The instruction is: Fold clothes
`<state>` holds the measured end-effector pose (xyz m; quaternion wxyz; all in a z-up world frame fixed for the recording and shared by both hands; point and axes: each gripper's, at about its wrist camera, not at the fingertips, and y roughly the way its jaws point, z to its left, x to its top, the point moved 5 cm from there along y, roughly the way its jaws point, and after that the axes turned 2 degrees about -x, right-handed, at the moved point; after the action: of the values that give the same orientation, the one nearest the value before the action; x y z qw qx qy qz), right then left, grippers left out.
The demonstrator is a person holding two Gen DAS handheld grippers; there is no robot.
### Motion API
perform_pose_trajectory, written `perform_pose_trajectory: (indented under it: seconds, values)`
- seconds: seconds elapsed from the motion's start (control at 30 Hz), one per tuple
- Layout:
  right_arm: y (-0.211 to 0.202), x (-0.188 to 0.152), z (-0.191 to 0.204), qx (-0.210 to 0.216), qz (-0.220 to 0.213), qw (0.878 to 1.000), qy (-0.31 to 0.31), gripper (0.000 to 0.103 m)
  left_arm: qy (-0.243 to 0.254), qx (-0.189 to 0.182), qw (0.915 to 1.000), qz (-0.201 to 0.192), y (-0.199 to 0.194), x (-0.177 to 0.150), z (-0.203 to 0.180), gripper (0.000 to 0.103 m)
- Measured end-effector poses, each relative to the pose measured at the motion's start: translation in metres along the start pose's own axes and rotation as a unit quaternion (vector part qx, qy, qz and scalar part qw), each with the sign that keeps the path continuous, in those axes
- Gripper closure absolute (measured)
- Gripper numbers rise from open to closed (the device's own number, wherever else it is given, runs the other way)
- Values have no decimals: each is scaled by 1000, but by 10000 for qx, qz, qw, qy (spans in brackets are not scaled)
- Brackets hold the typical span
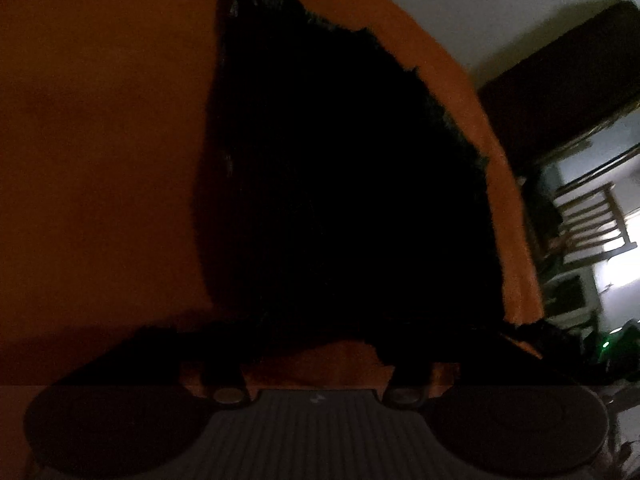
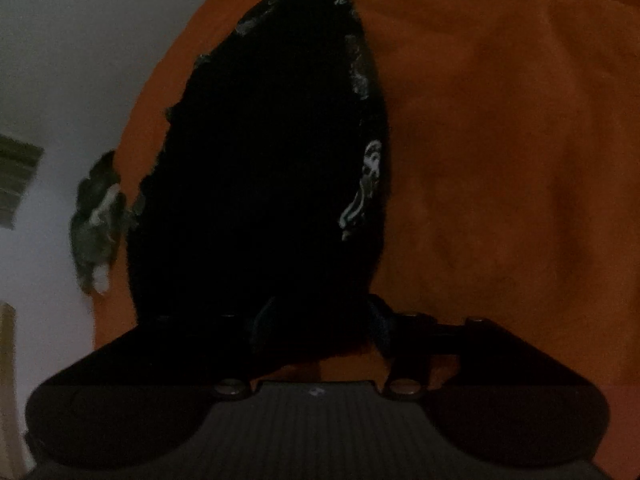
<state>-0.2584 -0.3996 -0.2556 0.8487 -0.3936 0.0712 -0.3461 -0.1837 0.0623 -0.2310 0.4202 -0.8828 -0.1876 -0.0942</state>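
Your black garment (image 1: 340, 180) lies along the orange bed's (image 1: 100, 140) edge, open sheet beside it; both grippers (image 1: 320, 360) (image 2: 320, 344) gape, gripping nothing.

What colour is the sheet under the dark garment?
Orange bed sheet, clearest in the right wrist view.

Both wrist views close, tilted down over orange surface (image 1: 100, 160). Shared: black garment (image 1: 340, 180), toward 1 o'clock in left view, 11 o'clock in right.
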Motion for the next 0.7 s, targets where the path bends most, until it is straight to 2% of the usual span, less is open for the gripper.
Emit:
perform_pose_trajectory:
  seconds: [0.07, 0.1, 0.2, 0.23, 0.33, 0.37, 0.43, 0.47, 0.5, 0.53, 0.6, 0.67, 0.7]
  values:
    - [-1, 7, -4, 161, 73, 9997, 187, 45, -208, -113, 9996, 124, 4, 3, 7, 43]
    - [0, 10, -8, 241, 114, 9988, 404, 45, -312, -169, 9992, 186, 6, 4, 11, 47]
    - [8, 15, -19, 334, 299, 9921, 1174, 44, -483, -299, 9974, 448, 18, 6, 13, 48]
    - [13, 15, -19, 313, 449, 9915, 1176, 45, -521, -316, 9967, 532, 21, 5, 14, 48]
    - [23, 14, -3, 60, 618, 9972, 417, 50, -544, -267, 9966, 554, 27, 7, 12, 48]
    - [25, 15, 2, -102, 568, 9982, 175, 61, -512, -207, 9970, 543, 28, 8, 10, 51]
    - [28, 17, 7, -459, 480, 9976, -200, 90, -318, 127, 9979, 541, 29, 10, 6, 72]
    - [27, 17, 9, -565, 440, 9969, -332, 90, -265, 383, 9974, 544, 30, 10, 5, 89]
    - [24, 17, 11, -643, 385, 9961, -459, 91, -293, 590, 9964, 540, 28, 10, 5, 93]
    - [19, 15, 13, -714, 328, 9951, -603, 91, -321, 798, 9949, 535, 26, 9, 5, 93]
    - [4, 10, 14, -918, 210, 9916, -885, 91, -284, 1115, 9923, 448, 19, 8, 0, 103]
    - [-10, 9, 14, -1180, 79, 9883, -966, 91, -90, 1597, 9865, 355, 8, 7, -3, 103]
    - [-18, 9, 11, -1262, 20, 9877, -925, 91, -36, 1668, 9852, 382, 3, 5, -3, 103]
